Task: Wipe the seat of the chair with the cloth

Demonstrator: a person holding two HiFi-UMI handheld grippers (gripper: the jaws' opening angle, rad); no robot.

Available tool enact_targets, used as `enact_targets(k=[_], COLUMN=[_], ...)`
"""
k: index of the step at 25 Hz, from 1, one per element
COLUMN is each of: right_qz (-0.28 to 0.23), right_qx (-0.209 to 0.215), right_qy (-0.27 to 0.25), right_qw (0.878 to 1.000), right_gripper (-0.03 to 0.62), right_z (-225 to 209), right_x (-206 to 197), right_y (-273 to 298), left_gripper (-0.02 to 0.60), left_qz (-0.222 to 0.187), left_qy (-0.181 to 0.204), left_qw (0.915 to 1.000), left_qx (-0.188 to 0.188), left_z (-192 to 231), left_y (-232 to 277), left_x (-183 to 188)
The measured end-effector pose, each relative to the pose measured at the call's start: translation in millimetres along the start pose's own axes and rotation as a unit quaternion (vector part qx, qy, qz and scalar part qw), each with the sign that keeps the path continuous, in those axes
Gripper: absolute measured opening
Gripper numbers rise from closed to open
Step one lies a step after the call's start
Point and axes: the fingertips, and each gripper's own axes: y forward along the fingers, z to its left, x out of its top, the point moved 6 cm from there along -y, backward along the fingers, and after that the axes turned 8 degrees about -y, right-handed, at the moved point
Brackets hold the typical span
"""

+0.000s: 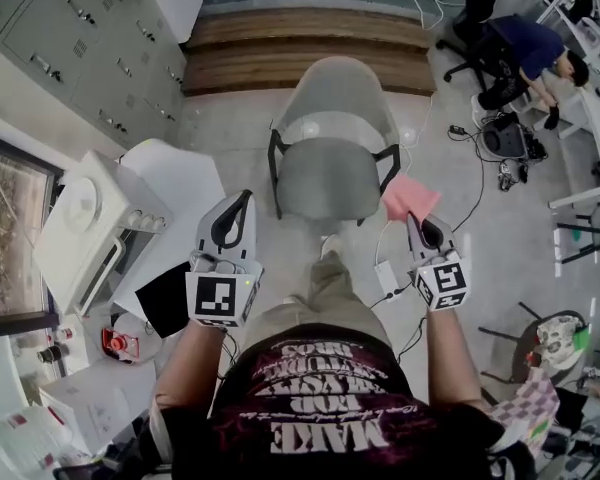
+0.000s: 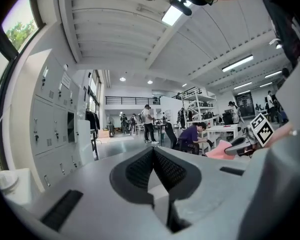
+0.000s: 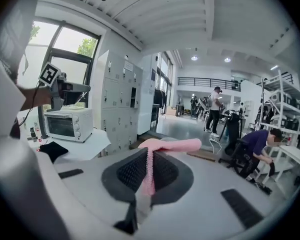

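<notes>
A grey chair (image 1: 332,148) with black arms stands ahead of me in the head view, its seat (image 1: 330,183) bare. My right gripper (image 1: 421,220) is held just right of the seat's front corner, shut on a pink cloth (image 1: 410,198). In the right gripper view the pink cloth (image 3: 155,154) is pinched between the jaws and flops over their tips. My left gripper (image 1: 235,208) is raised left of the chair, shut with nothing in it; its pads (image 2: 137,169) meet at the tip in the left gripper view.
A white table (image 1: 175,183) with a toaster oven (image 1: 90,228) stands at the left. Grey lockers (image 1: 80,48) line the far left wall. Wooden steps (image 1: 310,53) lie behind the chair. A person (image 1: 525,58) sits at the upper right, with cables (image 1: 475,158) on the floor.
</notes>
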Motion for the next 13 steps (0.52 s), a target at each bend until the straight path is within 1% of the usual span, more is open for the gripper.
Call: enact_targets(k=[3, 5, 8, 13], right_qz=[-0.016, -0.025, -0.033, -0.037], right_qx=[-0.019, -0.030, -0.037, -0.039], right_qy=[-0.004, -0.007, -0.021, -0.028], right_qw=[1.000, 0.999, 0.999, 0.998], right_gripper=[0.009, 0.009, 0.009, 0.009], right_z=[9, 13, 20, 28], right_x=[23, 39, 58, 76], right_y=[-25, -41, -59, -88], left_gripper=[0.005, 0.005, 0.005, 0.005], left_qz=[-0.024, -0.030, -0.030, -0.026], left_qy=[-0.005, -0.008, -0.012, -0.016], left_qw=[0.9996, 0.9993, 0.9992, 0.9990], left_qx=[-0.011, -0.019, -0.026, -0.034], left_z=[-2, -6, -11, -21], left_y=[-16, -25, -37, -55], left_x=[18, 25, 30, 36])
